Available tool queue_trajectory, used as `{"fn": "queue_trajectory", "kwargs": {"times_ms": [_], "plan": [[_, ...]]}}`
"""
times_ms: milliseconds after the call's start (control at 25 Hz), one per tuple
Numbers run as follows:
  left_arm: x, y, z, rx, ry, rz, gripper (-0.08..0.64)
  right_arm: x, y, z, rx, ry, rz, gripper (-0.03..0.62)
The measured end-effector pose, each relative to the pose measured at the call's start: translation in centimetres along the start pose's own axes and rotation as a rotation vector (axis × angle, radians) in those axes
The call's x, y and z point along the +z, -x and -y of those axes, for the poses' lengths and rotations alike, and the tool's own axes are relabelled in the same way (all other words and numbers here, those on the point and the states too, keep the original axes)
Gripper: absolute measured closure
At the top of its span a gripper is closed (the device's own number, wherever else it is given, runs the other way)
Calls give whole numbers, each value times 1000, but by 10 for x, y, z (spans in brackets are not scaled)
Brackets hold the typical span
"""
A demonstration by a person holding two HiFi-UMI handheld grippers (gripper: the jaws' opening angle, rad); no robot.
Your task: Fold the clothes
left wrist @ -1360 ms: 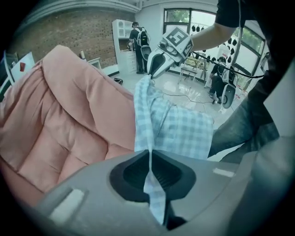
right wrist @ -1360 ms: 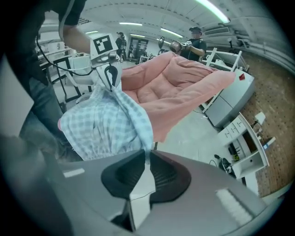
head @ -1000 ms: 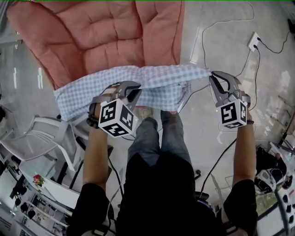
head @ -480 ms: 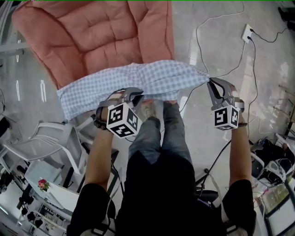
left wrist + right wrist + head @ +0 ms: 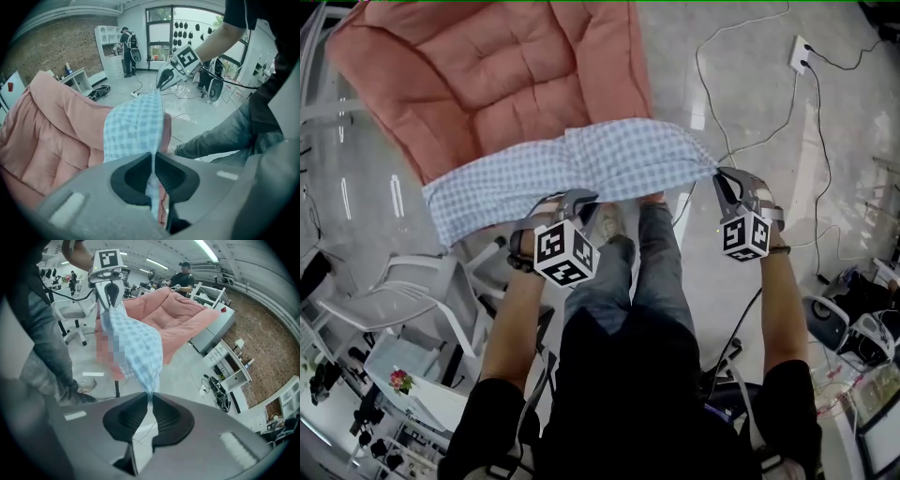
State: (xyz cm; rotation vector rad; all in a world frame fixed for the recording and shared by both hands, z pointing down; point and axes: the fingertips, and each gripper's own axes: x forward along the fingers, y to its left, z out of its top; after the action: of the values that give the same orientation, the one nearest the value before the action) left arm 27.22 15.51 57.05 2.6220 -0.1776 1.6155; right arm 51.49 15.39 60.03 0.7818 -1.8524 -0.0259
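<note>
Left gripper (image 5: 153,161), held in the person's left hand and angled steeply downward, has its jaws drawn to a narrow slit around a fold of the blue-and-white checked fabric cloth (image 5: 609,155). The fabric runs between the two dark pads (image 5: 133,176) and emerges on their near side. Right gripper (image 5: 150,401), angled downward likewise, has its jaws almost together and pinches a bunched corner of the same cloth at their tips.

In the head view the cloth is stretched as a long band in the air between the two grippers. The right gripper is at its right end and the left gripper is on its near edge, roughly midway along. The remaining part extends further left, past the left gripper. The band's far edge overlaps the near edge of a large salmon-pink quilted pad (image 5: 487,75) that fills the far left of the scene; whether cloth and pad touch cannot be told.

Below the cloth stand the person's legs in grey trousers (image 5: 628,281), with one light shoe (image 5: 607,223) showing between the grippers. A white plastic chair (image 5: 403,291) stands at the near left. On the pale glossy floor (image 5: 862,122) at the far right lie a white socket strip (image 5: 800,53) and thin looping cables (image 5: 712,84).

The left gripper view shows a brick wall (image 5: 51,47) and white shelving (image 5: 108,37) far off, with another person (image 5: 127,44) standing beside the shelving.
</note>
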Motion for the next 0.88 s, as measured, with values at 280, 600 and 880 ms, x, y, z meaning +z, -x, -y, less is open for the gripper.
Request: {"fn": "queue_trajectory", "kwargs": {"times_ms": [280, 600, 880], "plan": [[4, -4, 16, -96, 66, 72, 426, -2, -13, -26, 142, -40, -30, 398], [13, -2, 4, -100, 99, 108, 426, 9, -12, -20, 176, -69, -9, 399], [22, -6, -11, -89, 139, 122, 428, 22, -17, -7, 211, -242, 39, 405]]}}
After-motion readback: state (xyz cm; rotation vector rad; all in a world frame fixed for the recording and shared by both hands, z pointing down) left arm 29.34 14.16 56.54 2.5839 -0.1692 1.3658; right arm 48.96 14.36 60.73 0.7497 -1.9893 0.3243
